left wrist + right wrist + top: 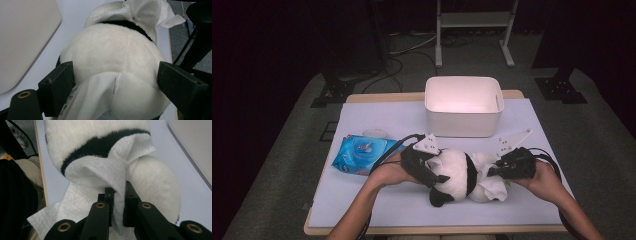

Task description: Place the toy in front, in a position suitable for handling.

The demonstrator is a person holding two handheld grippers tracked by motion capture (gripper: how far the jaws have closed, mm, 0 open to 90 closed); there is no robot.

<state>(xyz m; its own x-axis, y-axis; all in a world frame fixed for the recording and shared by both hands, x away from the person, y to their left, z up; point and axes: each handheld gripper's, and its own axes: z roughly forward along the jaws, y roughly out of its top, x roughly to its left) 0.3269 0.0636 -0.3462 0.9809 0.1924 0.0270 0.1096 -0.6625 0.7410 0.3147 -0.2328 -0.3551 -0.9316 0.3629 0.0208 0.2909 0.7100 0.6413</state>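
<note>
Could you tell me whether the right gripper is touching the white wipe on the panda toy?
Touching. The right gripper view shows the right gripper shut on a fold of the white wipe, draped over the panda toy.

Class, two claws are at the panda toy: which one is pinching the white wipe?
The right claw: its jaws are shut on the wipe. The left claw straddles the panda's head.

On my desk (377,205) a white bin (463,107) stands at the back; a blue wipes pack (362,154) lies left.
</note>
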